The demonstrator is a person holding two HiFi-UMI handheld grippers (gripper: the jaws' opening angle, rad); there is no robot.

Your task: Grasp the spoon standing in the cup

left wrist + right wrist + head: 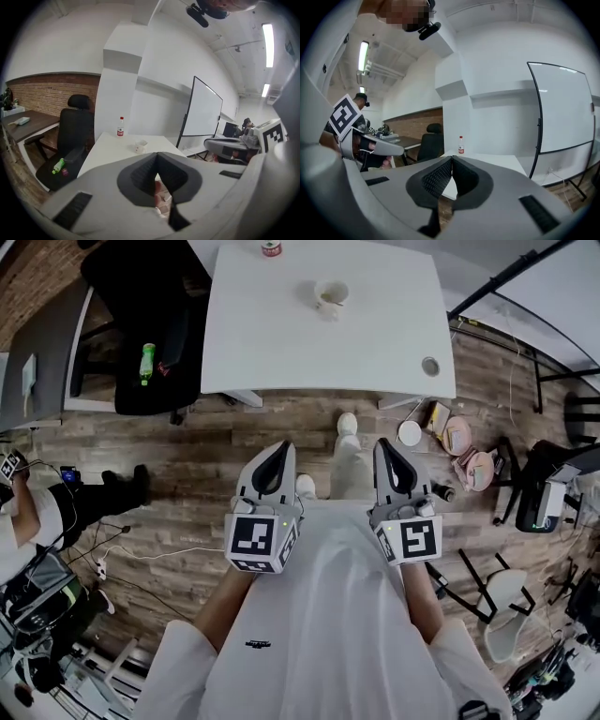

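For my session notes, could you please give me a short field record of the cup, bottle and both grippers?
cup: on the white table, far from both grippers
spoon: too small to make out
bottle: upright at the table's far edge, beyond the cup
left gripper: jaws together, empty, over the floor
right gripper: jaws together, empty, over the floor

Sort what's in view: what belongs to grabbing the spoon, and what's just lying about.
Job: cup on the white table, its spoon too small to make out; left gripper and right gripper, both shut, empty.
Lying about: red-label bottle on the table, black chair, green bottle on its seat.
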